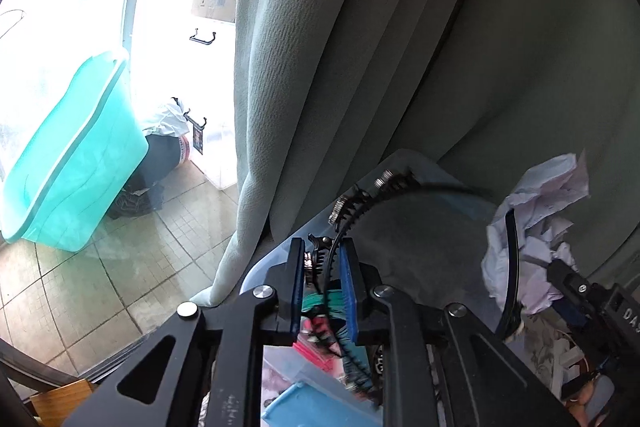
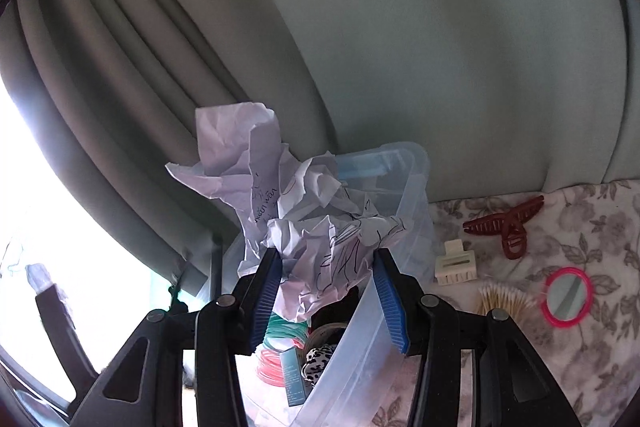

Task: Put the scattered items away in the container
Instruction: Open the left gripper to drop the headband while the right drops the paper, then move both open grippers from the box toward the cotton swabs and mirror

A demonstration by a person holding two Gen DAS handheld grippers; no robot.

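Jaws: left gripper [image 1: 323, 283] nearly closed on toothed black headband [image 1: 352, 215]; right gripper [image 2: 326, 291] half-open, gripping crumpled paper [image 2: 304, 227], both above clear plastic container [image 2: 416, 195]. Container part-filled. Left on floral cloth [image 2: 592, 227]: maroon claw clip [image 2: 508, 227], cream clip [image 2: 456, 263], cotton swabs [image 2: 504, 301], pink mirror [image 2: 567, 297].

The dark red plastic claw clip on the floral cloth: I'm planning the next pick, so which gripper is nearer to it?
Right. The right gripper, holding crumpled white paper over the clear plastic container, has the dark red claw clip just to its right. The left gripper sits farther left, gripping a black toothed headband.
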